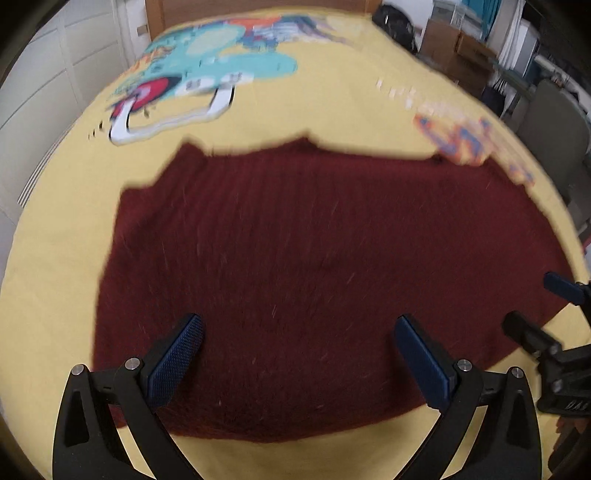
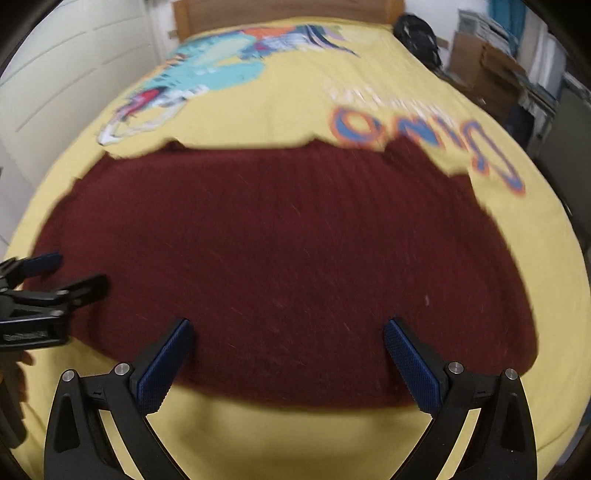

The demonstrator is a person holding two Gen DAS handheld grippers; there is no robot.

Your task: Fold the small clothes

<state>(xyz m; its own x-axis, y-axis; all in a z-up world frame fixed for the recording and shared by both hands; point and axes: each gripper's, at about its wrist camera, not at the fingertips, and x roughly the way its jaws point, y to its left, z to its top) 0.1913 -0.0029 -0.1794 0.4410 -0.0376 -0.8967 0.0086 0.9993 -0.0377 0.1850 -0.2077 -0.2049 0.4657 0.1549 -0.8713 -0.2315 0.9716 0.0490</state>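
Observation:
A dark red knitted garment (image 1: 295, 240) (image 2: 277, 240) lies spread flat on a yellow bedspread (image 1: 332, 107) (image 2: 295, 114). My left gripper (image 1: 298, 319) hovers over the garment's near left part, jaws wide open, nothing between the blue pads (image 1: 177, 354). My right gripper (image 2: 288, 324) is also wide open and empty above the garment's near edge. Each gripper shows in the other's view: the right gripper (image 1: 535, 302) at the right border, the left gripper (image 2: 74, 271) at the left border. Both views are motion-blurred.
The bedspread carries a cartoon print (image 1: 207, 66) and orange-blue lettering (image 2: 424, 133). A wooden headboard (image 2: 288, 9) stands at the far end. White cupboard doors (image 1: 44, 81) line the left. A black bag (image 2: 417, 29) and cardboard boxes (image 2: 487, 70) crowd the right.

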